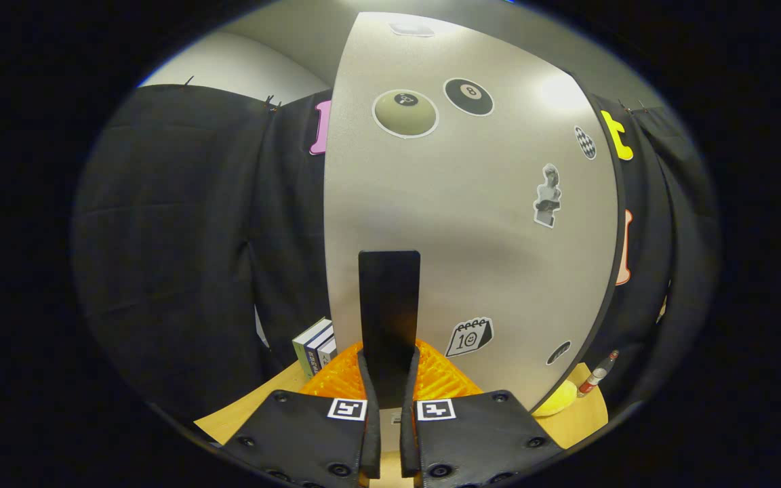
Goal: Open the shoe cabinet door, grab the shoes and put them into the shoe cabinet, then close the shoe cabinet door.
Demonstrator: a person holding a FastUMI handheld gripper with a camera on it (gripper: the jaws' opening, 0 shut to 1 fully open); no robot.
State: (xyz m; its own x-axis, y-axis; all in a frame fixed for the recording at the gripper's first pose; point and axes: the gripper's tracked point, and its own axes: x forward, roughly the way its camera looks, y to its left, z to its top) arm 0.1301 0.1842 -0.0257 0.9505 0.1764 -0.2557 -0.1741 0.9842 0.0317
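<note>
Gripper view, gripper point(389, 379) clamping door handle point(389, 318), "8" sticker point(469, 97)

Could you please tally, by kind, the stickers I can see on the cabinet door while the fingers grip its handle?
With the gripper shut on the black handle of the cabinet door:
Billiard-ball stickers: 2
Bust sticker: 1
Calendar sticker: 1
Checkered oval sticker: 1
Dark oval sticker: 1
Pale sticker at the top: 1
Total: 7
</note>
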